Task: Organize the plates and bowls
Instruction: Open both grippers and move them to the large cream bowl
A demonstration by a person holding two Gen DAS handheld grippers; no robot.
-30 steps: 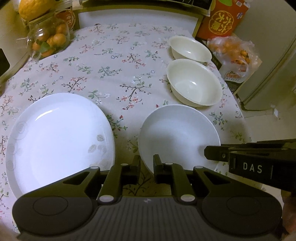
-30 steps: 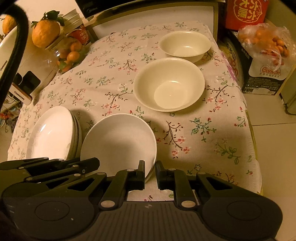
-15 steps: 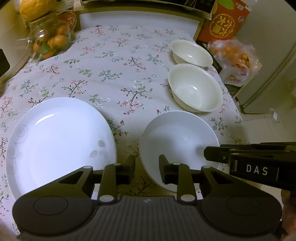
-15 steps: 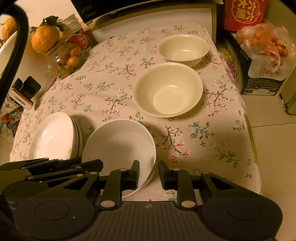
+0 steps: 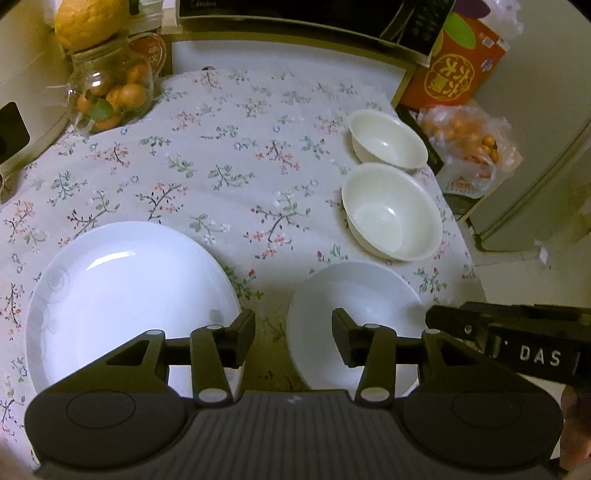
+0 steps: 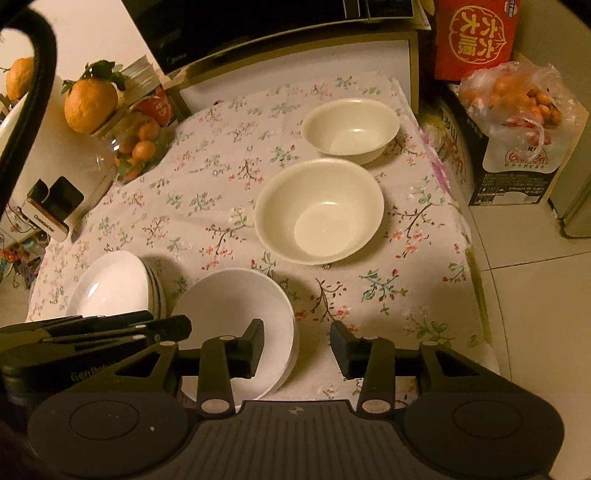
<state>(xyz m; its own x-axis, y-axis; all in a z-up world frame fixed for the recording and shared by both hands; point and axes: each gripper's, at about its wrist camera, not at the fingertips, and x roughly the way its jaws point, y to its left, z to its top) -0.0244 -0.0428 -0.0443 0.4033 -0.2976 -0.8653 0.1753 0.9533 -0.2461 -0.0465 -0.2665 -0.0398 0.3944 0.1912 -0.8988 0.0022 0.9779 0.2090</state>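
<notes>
A stack of small deep white plates (image 5: 358, 306) (image 6: 229, 310) sits at the near edge of the flowered tablecloth (image 5: 240, 155). My left gripper (image 5: 293, 332) hovers over its left rim and my right gripper (image 6: 297, 334) over its right rim. On both, the jaws are opening; the rim lies between the pads and they do not press on it. A stack of large white plates (image 5: 122, 295) (image 6: 110, 291) lies to the left. Behind stand a medium cream bowl (image 5: 391, 214) (image 6: 319, 212) and a smaller cream bowl (image 5: 388, 138) (image 6: 351, 125).
A glass jar of small oranges (image 5: 110, 96) with a big citrus (image 5: 88, 22) on top stands at the back left. Off the table's right edge are a red box (image 5: 454, 70) and a bag of oranges (image 5: 469, 144). A microwave (image 6: 258, 22) is behind.
Both grippers' jaws have spread from nearly shut to clearly apart. The plates and bowls have stayed where they were.
</notes>
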